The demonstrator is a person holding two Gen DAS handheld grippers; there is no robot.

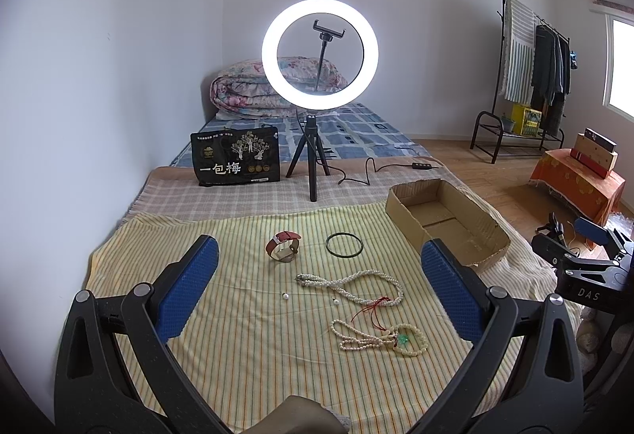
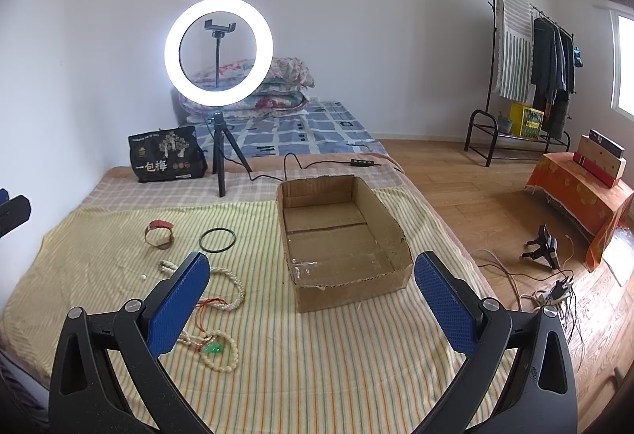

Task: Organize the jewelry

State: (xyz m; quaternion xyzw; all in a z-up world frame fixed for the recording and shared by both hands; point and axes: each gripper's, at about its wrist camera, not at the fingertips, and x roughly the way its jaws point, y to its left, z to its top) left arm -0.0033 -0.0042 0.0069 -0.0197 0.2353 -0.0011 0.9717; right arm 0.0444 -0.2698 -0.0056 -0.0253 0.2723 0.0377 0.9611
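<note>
Jewelry, namely watch (image 1: pixel 282 246), bangle (image 1: pixel 344 245) and bead necklaces (image 1: pixel 358 287), lies unsorted on the bed beside the empty cardboard box (image 2: pixel 340 232), both hand-held grippers (image 1: pixel 317 275) (image 2: pixel 313 287) spread wide, holding nothing.

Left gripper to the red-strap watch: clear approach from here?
Probably yes. The left gripper is open and holds nothing, and the watch sits in the open on the striped cloth straight ahead between its jaws. The black ring lies apart to its right; the necklaces lie nearer, under the path.

A striped cloth (image 1: pixel 237 355) on the bed carries a watch (image 1: pixel 282 246), bangle (image 1: pixel 344 245), bead necklaces (image 1: pixel 356 287) and cardboard box (image 2: pixel 340 236).
</note>
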